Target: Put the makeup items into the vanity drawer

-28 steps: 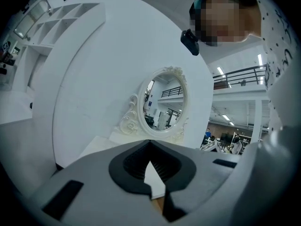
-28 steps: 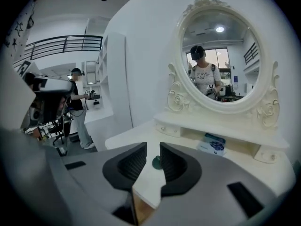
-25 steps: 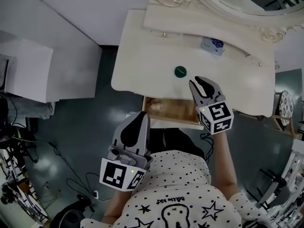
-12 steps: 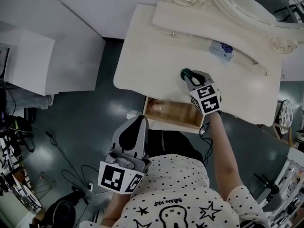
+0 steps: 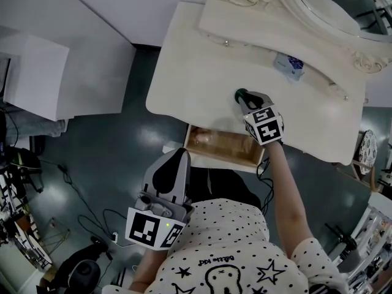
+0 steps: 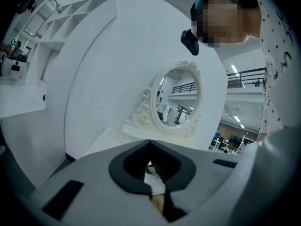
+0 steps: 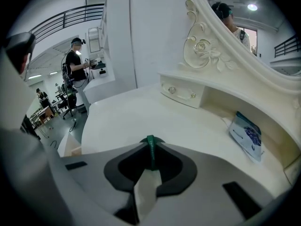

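Observation:
A small round dark-green makeup item (image 5: 239,94) lies on the cream vanity top (image 5: 190,60). My right gripper (image 5: 245,98) is shut on it. In the right gripper view the green item (image 7: 150,150) shows edge-on, pinched between the jaws. The wooden vanity drawer (image 5: 228,149) stands open below the front edge, with a pale item (image 5: 201,138) in its left end. A blue-and-white packet (image 5: 289,65) lies under the mirror shelf, seen also as the packet (image 7: 246,133) at the right. My left gripper (image 5: 178,155) hangs shut near my body, with nothing in it.
An ornate mirror (image 5: 318,5) with a small-drawer shelf (image 5: 257,29) backs the vanity. A white cabinet (image 5: 37,72) stands to the left over dark floor. Cables (image 5: 92,225) trail on the floor at lower left. People (image 7: 75,65) stand far off.
My right gripper was open near the drawer's right end; it moved forward and left to the green item and shut on it. The left gripper has stayed put.

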The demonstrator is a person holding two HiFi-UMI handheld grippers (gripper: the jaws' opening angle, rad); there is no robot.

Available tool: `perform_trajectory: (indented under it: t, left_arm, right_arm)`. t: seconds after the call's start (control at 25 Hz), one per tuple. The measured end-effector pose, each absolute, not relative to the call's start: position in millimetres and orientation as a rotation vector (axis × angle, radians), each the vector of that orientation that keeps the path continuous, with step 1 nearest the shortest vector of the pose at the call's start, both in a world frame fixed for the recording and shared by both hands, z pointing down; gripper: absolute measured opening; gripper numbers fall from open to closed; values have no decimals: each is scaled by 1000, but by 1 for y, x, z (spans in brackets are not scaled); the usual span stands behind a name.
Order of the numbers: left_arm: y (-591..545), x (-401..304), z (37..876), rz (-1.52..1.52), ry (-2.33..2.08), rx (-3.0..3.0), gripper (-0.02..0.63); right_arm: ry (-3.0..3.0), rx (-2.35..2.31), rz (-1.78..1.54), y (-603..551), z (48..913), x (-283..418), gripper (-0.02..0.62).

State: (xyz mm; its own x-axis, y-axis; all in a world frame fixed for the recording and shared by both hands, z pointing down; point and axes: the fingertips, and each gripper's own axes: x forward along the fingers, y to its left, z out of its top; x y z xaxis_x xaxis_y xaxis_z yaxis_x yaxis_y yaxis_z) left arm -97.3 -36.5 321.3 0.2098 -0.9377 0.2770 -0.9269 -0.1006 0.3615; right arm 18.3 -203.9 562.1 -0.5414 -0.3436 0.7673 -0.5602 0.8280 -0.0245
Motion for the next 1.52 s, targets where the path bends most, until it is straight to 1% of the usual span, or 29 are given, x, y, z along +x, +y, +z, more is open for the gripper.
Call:
perform_trajectory:
  t: [0.08,0.16,0.56,1.08,1.36,1.52]
  left_arm:
    - [-37,-98,322,-30,-1727,2036,-4]
    - [-37,-99,321,-30,-1728,2037,-4]
    - [-34,-100,316,-49,-1725,2060,-3]
    - [-29,-88,302,-83,-1659,2157,-4]
    - [-31,-81,293,-103,-1602,2219,-3]
    - [-32,-76,290,-102,-1573,2258,-5]
  right_arm:
    - [-2191,668,342,-204,562,19,17]
    - [-2188,672,345,-204,562,19,14]
    - [-2225,749,325,-203,542,21,9]
    - [-2395,978,404,-168,465,35,9]
    - [-2474,1065,379,-136,413,60,8]
    - [-2469,1153,378,-116,398,79,9]
